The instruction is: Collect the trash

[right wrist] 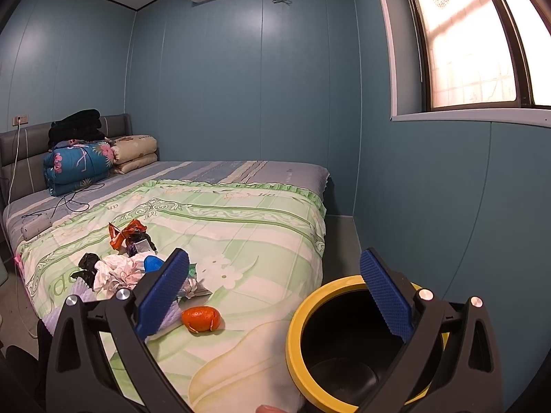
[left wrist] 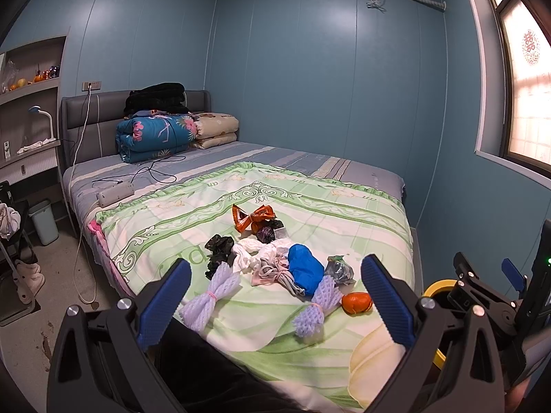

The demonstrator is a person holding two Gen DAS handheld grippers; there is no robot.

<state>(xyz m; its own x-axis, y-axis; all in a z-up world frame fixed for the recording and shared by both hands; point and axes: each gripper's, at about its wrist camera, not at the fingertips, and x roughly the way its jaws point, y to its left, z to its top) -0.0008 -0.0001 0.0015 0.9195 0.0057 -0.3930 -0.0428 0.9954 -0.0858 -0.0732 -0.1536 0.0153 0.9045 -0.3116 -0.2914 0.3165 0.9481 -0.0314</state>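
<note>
A heap of trash lies on the green bedspread (left wrist: 193, 213): two purple foam nets (left wrist: 210, 296) (left wrist: 315, 308), a blue wad (left wrist: 303, 268), white tissues (left wrist: 251, 251), a black bag (left wrist: 218, 249), an orange wrapper (left wrist: 251, 216) and an orange peel (left wrist: 356, 303) (right wrist: 201, 318). My left gripper (left wrist: 275, 299) hovers open above the near edge of the heap, holding nothing. My right gripper (right wrist: 275, 296) is open and empty, right of the heap. A black bin with a yellow rim (right wrist: 292, 337) stands below its right finger, at the bed's right edge.
Folded quilts (left wrist: 155, 134) and a black garment are stacked at the headboard. A power strip (left wrist: 115, 194) with cables lies on the bed's left side. A small pale bin (left wrist: 43, 222), slippers and shelves are on the left. Blue walls close in behind and to the right.
</note>
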